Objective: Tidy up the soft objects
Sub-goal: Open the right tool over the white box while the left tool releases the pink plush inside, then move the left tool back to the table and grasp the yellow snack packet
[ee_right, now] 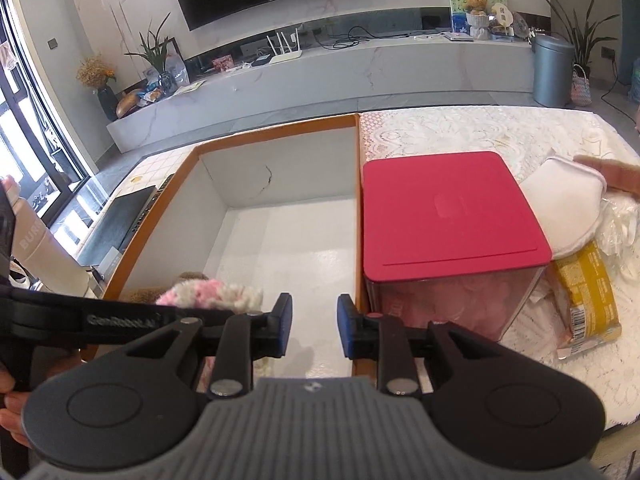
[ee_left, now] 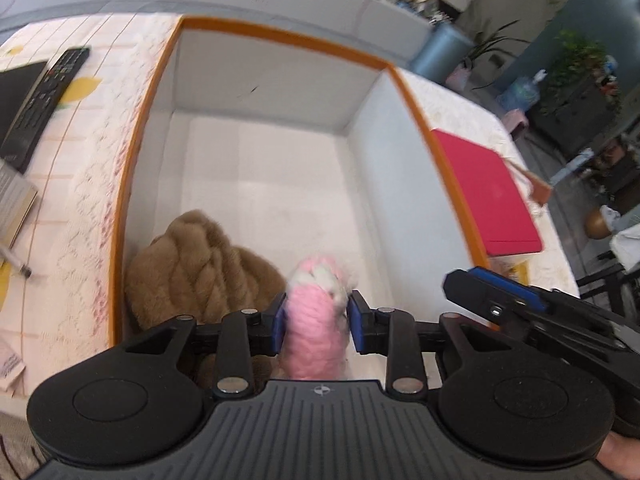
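Note:
My left gripper point(ee_left: 316, 326) is shut on a pink and white fluffy yarn piece point(ee_left: 316, 320) and holds it over the near end of an orange-rimmed white box point(ee_left: 256, 72). A brown plush braided cushion point(ee_left: 200, 268) lies in the box's near left corner. In the right wrist view the pink and white yarn point(ee_right: 208, 294) shows at the box's near left, above the brown plush point(ee_right: 188, 280). My right gripper point(ee_right: 314, 328) is open and empty above the box's point(ee_right: 280, 128) near right edge. It also shows in the left wrist view point(ee_left: 504, 296).
A clear container with a red lid point(ee_right: 448, 216) stands right of the box. A white cushion point(ee_right: 560, 212) and a yellow packet point(ee_right: 588, 292) lie further right on the lace cloth. A remote point(ee_left: 44, 100) and a book point(ee_left: 16, 200) lie left of the box.

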### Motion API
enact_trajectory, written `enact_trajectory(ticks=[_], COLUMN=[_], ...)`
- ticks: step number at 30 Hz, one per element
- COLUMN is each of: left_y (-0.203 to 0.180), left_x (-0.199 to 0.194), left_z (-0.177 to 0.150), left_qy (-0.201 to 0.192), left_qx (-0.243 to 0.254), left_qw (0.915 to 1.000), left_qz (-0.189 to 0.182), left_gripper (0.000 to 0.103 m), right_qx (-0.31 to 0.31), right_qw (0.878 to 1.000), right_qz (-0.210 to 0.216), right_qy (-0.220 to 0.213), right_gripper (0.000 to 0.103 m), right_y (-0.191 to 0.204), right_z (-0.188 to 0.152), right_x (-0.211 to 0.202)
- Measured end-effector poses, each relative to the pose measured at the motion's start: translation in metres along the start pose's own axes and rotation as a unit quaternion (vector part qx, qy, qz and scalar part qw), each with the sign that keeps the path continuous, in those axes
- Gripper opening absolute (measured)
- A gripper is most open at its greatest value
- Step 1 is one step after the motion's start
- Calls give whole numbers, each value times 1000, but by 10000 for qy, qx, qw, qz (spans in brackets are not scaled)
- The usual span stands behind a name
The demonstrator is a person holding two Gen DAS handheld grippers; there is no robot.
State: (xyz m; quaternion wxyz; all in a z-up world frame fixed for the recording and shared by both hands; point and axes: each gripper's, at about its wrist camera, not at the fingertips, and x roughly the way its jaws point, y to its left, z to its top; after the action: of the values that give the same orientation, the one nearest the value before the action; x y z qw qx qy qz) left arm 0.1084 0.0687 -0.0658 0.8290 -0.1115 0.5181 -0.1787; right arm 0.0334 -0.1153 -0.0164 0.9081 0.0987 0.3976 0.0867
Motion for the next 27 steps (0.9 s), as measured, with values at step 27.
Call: enact_trajectory(ticks=[27], left_y=[-42], left_x=[-116], left_z=[-11], left_qy=[-2212], left_qx=[60], left_qw=[9675], left_qz=[1224], left_gripper=[87], right_qx=[-70], right_qw=[9972], right_qz=[93], right_qy=[-744], right_gripper=[50], right_y=[11], right_z=[0], right_x=[-68])
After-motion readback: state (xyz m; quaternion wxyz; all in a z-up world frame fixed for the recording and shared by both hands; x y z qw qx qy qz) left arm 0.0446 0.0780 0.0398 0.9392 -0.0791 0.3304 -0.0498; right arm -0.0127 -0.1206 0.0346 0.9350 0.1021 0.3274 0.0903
